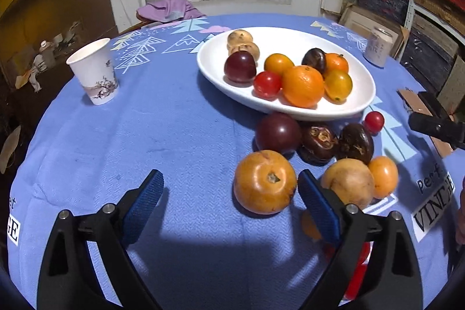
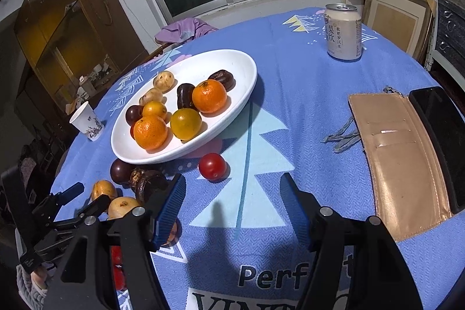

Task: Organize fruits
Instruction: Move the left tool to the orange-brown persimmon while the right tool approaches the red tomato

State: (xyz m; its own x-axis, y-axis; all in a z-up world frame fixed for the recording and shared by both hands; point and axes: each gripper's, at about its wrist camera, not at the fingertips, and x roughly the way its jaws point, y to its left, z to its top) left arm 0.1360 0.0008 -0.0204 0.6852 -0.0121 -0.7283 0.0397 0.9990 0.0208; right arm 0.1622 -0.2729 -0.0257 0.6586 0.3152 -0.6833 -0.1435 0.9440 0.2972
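Left gripper [image 1: 229,191]: jaws spread wide over the table, nothing between the blue pads; the right pad [image 1: 316,199] sits just beside a large orange fruit [image 1: 265,181], which lies outside the jaws.
Right gripper [image 2: 232,193]: jaws apart, empty, above bare blue tablecloth [image 2: 305,106]; a red cherry tomato [image 2: 212,166] lies just ahead of the gap.
Loose fruit on the table: in front of the plate, a dark plum [image 1: 278,132], two dark brown wrinkled fruits [image 1: 337,143], a pale yellow fruit [image 1: 348,182] and a small orange one [image 1: 383,177], clustered close together.
White oval plate [image 1: 357,103]: holds two tangerines, yellow and red tomatoes, a plum, dark fruits and two pale brown ones at the far end.
Paper cup [image 1: 94,71]: upright, well left of the plate.
Drink can [image 2: 344,31]: upright, far right.
Tan wallet [image 2: 404,164]: lies open on the right, a dark phone [image 2: 441,141] beside it.
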